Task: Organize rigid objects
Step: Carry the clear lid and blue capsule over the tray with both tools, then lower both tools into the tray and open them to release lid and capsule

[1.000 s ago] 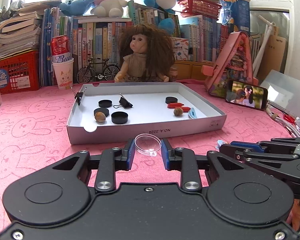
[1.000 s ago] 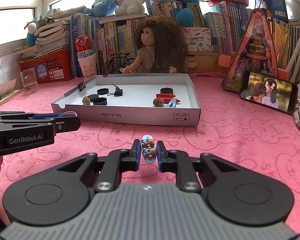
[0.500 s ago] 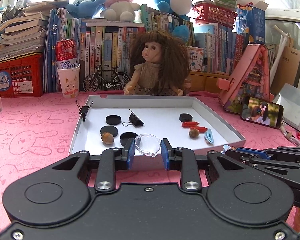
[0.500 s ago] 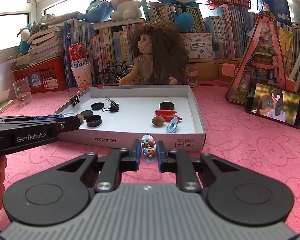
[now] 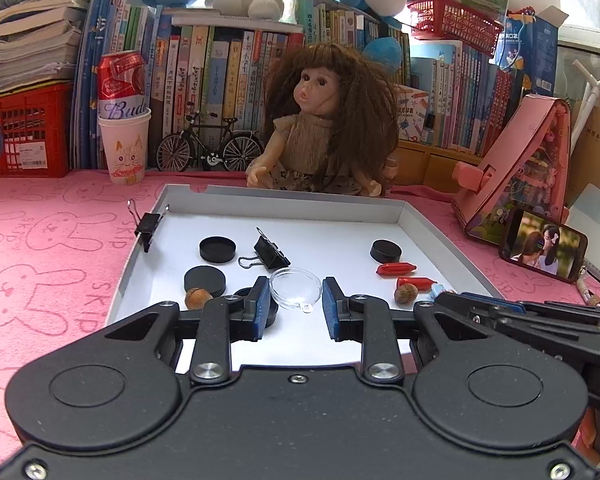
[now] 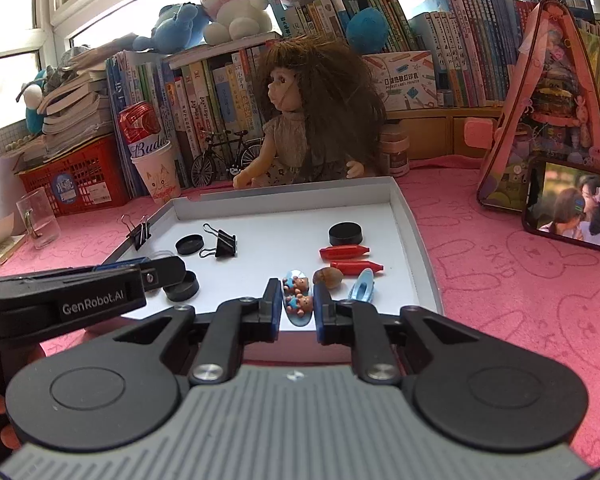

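My left gripper (image 5: pixel 295 298) is shut on a clear round plastic lid (image 5: pixel 295 287), held over the near part of the white tray (image 5: pixel 284 204). My right gripper (image 6: pixel 297 304) is shut on a blue hair clip with two small bears (image 6: pixel 298 295), also over the tray's (image 6: pixel 292 200) near edge. In the tray lie black caps (image 5: pixel 217 249), binder clips (image 5: pixel 271 255), two red capsules (image 5: pixel 396 269), nuts (image 5: pixel 406 293) and a plain blue hair clip (image 6: pixel 363 285). The left gripper's body (image 6: pixel 80 296) shows at the left of the right wrist view.
A long-haired doll (image 5: pixel 324 128) sits behind the tray before rows of books. A paper cup with a red can (image 5: pixel 124 136), a model bicycle (image 5: pixel 210 146) and a red basket (image 5: pixel 24 132) stand at the back left. A pink house-shaped stand (image 5: pixel 528 168) and a phone (image 5: pixel 544 250) are right.
Both grippers moved forward over the pink cloth toward the tray and now hang above its near part. Each kept its hold, the left on the lid, the right on the bear clip.
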Available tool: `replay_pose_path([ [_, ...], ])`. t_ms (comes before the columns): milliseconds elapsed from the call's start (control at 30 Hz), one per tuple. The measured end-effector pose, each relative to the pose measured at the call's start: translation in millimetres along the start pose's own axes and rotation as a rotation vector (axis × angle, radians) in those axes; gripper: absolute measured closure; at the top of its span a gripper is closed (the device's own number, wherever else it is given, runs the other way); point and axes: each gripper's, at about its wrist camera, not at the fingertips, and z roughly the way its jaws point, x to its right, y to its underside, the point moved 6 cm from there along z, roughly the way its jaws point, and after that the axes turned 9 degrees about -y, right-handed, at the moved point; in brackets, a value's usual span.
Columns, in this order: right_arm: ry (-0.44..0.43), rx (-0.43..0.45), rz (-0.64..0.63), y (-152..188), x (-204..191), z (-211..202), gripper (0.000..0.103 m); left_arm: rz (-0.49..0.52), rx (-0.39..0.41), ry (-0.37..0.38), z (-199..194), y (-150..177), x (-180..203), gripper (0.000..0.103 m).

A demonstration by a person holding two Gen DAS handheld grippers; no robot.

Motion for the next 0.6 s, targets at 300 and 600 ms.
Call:
replay_pose_path([
  [300, -0.022, -0.026, 0.053, -6.1, 10.2, 24.2, 0.082, -0.029, -0.054, 0.003, 30.6, 3.5, 4.9, 0.077],
  [600, -0.015, -0.056, 0.078, -1.9, 17.8, 36.7, 0.082, -0.044, -0.081, -0.009, 42.2, 5.4, 3.3, 0.077],
])
